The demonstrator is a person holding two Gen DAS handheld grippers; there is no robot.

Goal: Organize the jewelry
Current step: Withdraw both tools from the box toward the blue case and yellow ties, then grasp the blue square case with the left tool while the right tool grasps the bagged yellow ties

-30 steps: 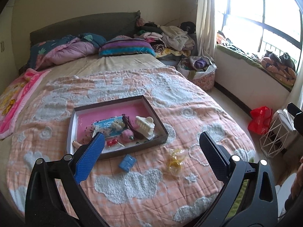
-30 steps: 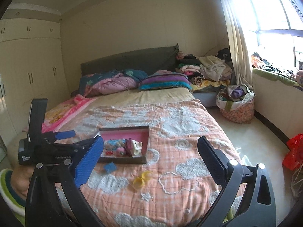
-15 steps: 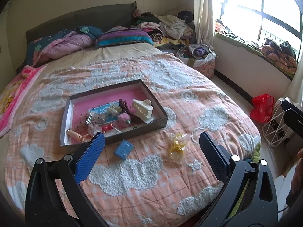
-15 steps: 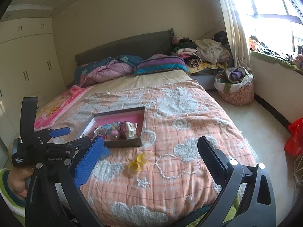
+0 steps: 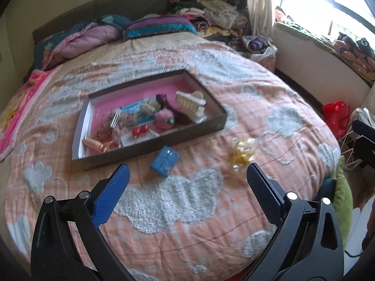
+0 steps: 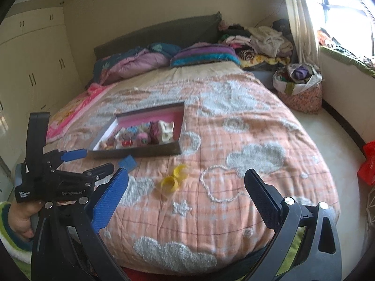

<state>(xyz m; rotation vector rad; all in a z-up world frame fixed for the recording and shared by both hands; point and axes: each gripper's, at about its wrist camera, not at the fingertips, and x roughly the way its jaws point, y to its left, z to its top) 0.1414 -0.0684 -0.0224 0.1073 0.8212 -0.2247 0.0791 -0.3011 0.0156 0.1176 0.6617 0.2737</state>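
A dark tray with a pink floor [image 5: 133,96] [image 6: 178,126] lies on the bed and holds several hair clips and trinkets, among them a cream claw clip [image 5: 189,104] and a pink pompom [image 5: 164,118]. A small blue box [image 5: 164,160] [image 6: 127,162] lies on the quilt just in front of the tray. A yellow bangle bundle in clear wrap [image 5: 242,153] [image 6: 173,180] lies to its right. My left gripper [image 5: 187,185] is open and empty, above the quilt short of the blue box. My right gripper [image 6: 186,190] is open and empty, near the bed's foot.
The peach quilt with white clouds [image 5: 178,201] covers the bed. Pillows and a clothes pile [image 6: 257,39] sit at the headboard. A full bag [image 6: 297,86] stands on the floor at right, a red bag [image 5: 336,117] beside a wire stand. Wardrobes [image 6: 35,70] line the left wall.
Both grippers have moved forward and tilted down toward the bed; tray, blue box and yellow bundle appear larger and closer. Both stay open.
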